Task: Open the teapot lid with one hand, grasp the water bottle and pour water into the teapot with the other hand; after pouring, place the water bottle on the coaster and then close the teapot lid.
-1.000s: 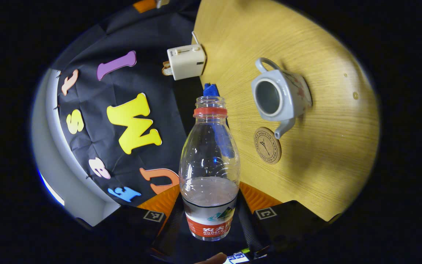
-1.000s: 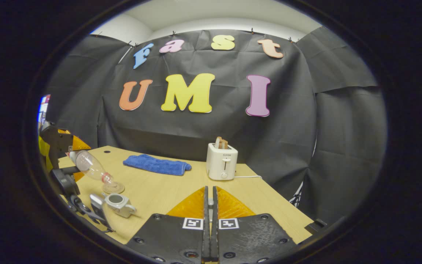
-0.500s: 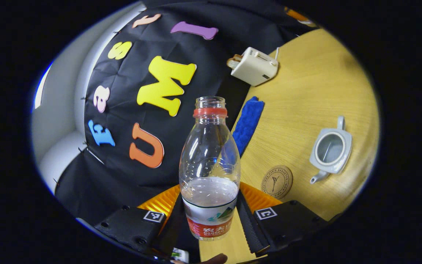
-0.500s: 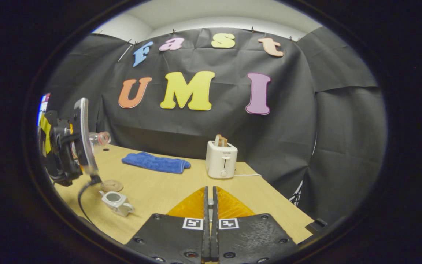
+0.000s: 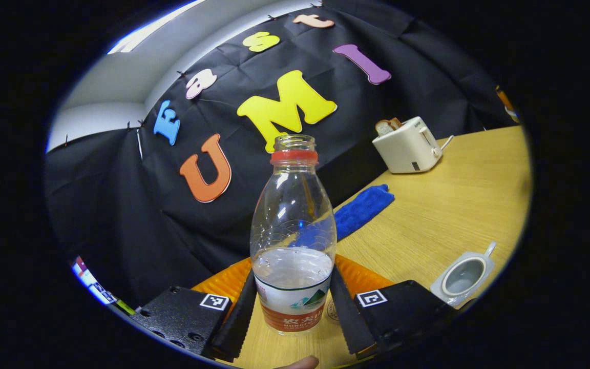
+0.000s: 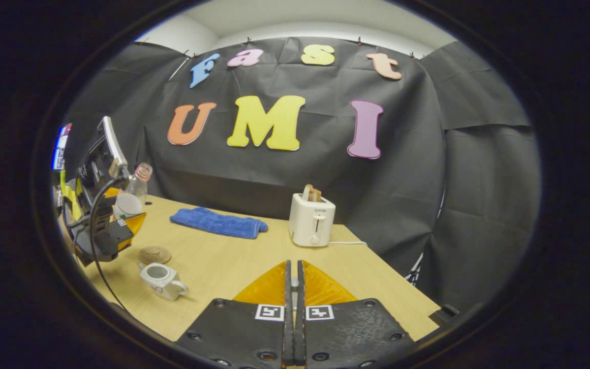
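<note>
The left gripper (image 5: 292, 312) is clamped on the clear ribbed water bottle (image 5: 293, 241), uncapped and part full, held above the wood-grain table (image 5: 443, 205) — it is best lowered upright onto the round cork coaster (image 6: 154, 254). The right gripper (image 6: 293, 328) is pressed together on what I take to be the lid; beyond stands the open glazed teapot (image 6: 162, 279), just beside the coaster.

Water bottle (image 5: 293, 241) – clear glossy plastic, printed film label round base. Teapot (image 6: 160, 280) looked glazed ceramic, smooth, pale. Coaster (image 6: 154, 254) matt, cork-like. Table (image 5: 443, 205) – light wood grain, smooth, low sheen. Towel (image 6: 217, 222) nubbly blue cloth. Toaster (image 6: 311, 219) smooth cream plastic. Booth wall (image 6: 428, 169) creased matt black cloth.
</note>
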Demonstrator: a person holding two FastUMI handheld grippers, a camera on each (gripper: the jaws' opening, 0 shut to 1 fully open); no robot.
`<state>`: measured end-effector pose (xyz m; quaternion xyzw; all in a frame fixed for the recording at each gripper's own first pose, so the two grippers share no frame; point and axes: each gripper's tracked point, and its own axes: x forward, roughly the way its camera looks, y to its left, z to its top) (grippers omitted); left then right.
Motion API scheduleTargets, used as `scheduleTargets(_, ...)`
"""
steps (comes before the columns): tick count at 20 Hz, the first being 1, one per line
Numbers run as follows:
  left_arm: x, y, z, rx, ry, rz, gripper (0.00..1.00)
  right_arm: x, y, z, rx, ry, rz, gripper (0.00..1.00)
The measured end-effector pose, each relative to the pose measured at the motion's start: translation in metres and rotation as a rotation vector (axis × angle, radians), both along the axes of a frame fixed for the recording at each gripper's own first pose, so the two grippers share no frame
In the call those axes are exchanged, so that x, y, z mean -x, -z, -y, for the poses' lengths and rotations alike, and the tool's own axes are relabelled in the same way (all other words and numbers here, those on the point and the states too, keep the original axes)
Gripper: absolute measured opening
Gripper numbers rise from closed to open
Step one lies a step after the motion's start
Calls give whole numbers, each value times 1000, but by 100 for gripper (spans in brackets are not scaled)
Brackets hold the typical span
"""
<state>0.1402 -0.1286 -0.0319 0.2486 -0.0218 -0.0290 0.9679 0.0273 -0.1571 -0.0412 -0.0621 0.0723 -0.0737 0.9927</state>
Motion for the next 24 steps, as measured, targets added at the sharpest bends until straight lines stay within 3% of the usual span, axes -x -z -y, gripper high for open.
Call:
scheduleTargets(7,-15,21,1,408,106,-93,77,-3,7,-7,7,-9,-12,1)
scheduleTargets(12,-28,25,-3,444,103,-96,78,-2,8,-9,7,-13,-19,1)
scheduleTargets(13,-29,23,1,450,115,-92,83,-3,9,-8,7,-13,-21,1)
scheduleTargets(14,-32,23,4,457,126,-87,78,-4,10,-8,7,-13,-23,1)
scheduleTargets(17,-33,29,18,487,163,-112,79,-7,13,-6,7,-11,-31,1)
scheduleTargets(24,-39,37,18,495,143,-124,81,-8,17,-5,1,-10,-46,1)
